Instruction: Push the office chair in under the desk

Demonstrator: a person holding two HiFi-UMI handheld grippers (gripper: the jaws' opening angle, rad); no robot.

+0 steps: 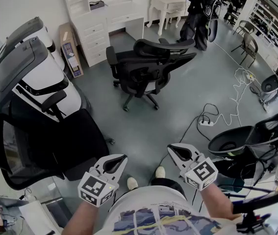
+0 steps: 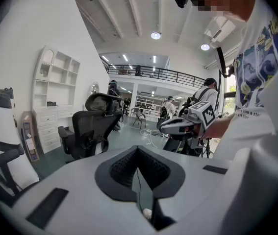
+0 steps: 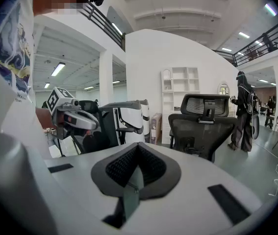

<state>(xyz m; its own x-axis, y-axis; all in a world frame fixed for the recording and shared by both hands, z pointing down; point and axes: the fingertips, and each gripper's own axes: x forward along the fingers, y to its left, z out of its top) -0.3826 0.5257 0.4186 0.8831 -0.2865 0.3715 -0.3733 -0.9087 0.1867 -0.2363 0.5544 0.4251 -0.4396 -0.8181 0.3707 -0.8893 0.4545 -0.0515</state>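
Chair, head view: black office chair is standing out on the open floor; there's bare floor between it and the white desk by the wall, so it isn't tucked in at all
Other chairs, head view: a black mesh chair and a white-and-grey chair crowd the left side; I'm guessing the middle one is the one meant, can't be sure
Tongs, head view: left gripper and right gripper are held up in front of the person's body, well short of the chair and touching nothing
Left tongs, left gripper view: jaws pressed fully together with nothing between them; the chair sits across the room past the tips, the white shelving and desk behind it to the left, and the right gripper hangs off to the side
Right tongs, right gripper view: same story, jaws closed tight and empty; the chair shows its mesh back straight ahead but far off, and the left gripper floats at the left
Progress: basically zero from what I can see; nobody has a hold on the chair
Left to do: walk over, get the tongs against the backrest, then roll it in until the seat goes under the desktop
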